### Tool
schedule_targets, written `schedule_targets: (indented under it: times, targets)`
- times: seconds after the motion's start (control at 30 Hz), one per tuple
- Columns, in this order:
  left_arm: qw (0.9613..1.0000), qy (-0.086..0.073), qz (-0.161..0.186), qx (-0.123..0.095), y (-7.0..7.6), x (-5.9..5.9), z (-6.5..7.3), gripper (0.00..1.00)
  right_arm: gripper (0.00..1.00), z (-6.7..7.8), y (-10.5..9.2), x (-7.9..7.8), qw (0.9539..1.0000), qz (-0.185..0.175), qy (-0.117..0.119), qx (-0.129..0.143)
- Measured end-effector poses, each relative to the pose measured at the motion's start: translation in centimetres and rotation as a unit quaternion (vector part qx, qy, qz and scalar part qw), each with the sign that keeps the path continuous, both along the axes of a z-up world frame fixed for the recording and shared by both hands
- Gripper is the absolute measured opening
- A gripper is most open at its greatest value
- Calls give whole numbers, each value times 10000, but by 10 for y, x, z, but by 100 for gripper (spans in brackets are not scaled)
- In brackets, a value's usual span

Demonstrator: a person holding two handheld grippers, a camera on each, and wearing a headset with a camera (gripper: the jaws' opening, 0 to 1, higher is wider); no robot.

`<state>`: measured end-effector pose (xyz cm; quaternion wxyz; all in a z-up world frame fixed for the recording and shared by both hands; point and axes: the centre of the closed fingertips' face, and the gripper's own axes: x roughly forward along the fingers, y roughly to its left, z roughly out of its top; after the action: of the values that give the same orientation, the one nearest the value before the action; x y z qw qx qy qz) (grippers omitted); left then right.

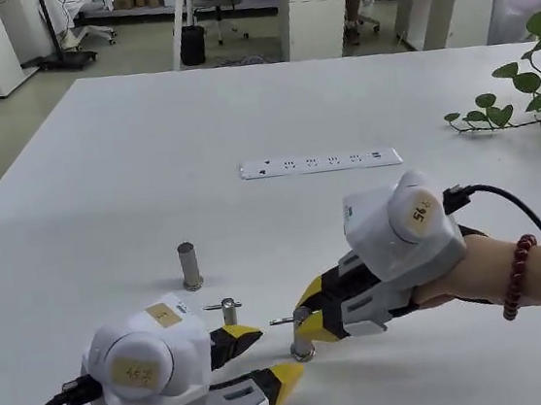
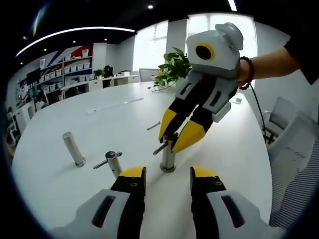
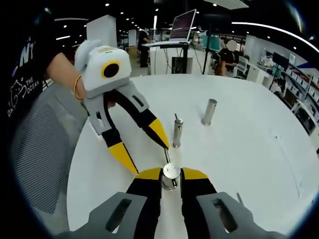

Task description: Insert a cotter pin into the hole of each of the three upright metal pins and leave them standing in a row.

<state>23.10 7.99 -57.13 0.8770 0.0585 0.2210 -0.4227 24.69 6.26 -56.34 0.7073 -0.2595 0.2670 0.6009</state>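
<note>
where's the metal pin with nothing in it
In the head view the bare pin stands upright at the row's far left end, just up-left of the middle pin.

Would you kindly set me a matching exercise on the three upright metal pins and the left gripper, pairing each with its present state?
Things:
1. far metal pin
2. middle metal pin
3. near metal pin
4. left gripper

States:
A. top clasped by the right gripper
B. open, holding nothing
C. stands free, nothing through it
D. stands free, cotter pin through it

Pairs: 1-C, 2-D, 3-A, 4-B.
</note>
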Motion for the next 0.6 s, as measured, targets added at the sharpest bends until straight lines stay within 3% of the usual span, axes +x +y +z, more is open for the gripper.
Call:
schedule_targets:
  times: [0.17, 0.6]
  targets:
    - [10000, -56, -61, -41, 2, -5, 4, 34, 8, 1, -1, 0, 9997, -130, 171, 74]
    - [9999, -109, -59, -72, 16, -18, 13, 41, 8, 1, 0, -1, 9997, -162, 141, 78]
